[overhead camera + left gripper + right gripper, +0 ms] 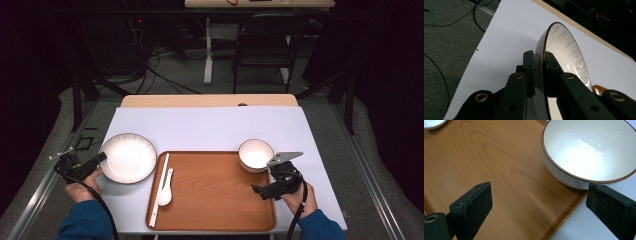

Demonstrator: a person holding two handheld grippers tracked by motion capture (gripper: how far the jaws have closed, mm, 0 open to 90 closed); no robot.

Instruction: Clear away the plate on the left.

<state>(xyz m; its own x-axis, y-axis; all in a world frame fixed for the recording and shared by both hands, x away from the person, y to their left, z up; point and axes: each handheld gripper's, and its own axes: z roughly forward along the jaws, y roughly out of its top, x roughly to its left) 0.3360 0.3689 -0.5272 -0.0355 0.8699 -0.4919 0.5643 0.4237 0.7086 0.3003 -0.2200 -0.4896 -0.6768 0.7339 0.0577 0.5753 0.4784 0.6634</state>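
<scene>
A white plate with a dark rim (pixel 127 157) lies on the white mat left of the wooden tray (pixel 215 200). My left gripper (pixel 97 160) is shut on the plate's left rim. In the left gripper view both pads clamp the plate (pixel 566 50) edge-on at the gripper's (pixel 539 58) tips. A white bowl (pixel 255 155) sits at the tray's back right corner. My right gripper (pixel 264 187) hovers open just in front of it. The right gripper view has the bowl (pixel 589 150) ahead, past the open gripper (pixel 541 195), with nothing between the pads.
A white spoon (pixel 165 190) and a pair of chopsticks (pixel 159 187) lie along the tray's left side. The tray's wooden floor (pixel 486 157) lies bare under the right gripper. A chair (pixel 265 45) and cables stand beyond the table.
</scene>
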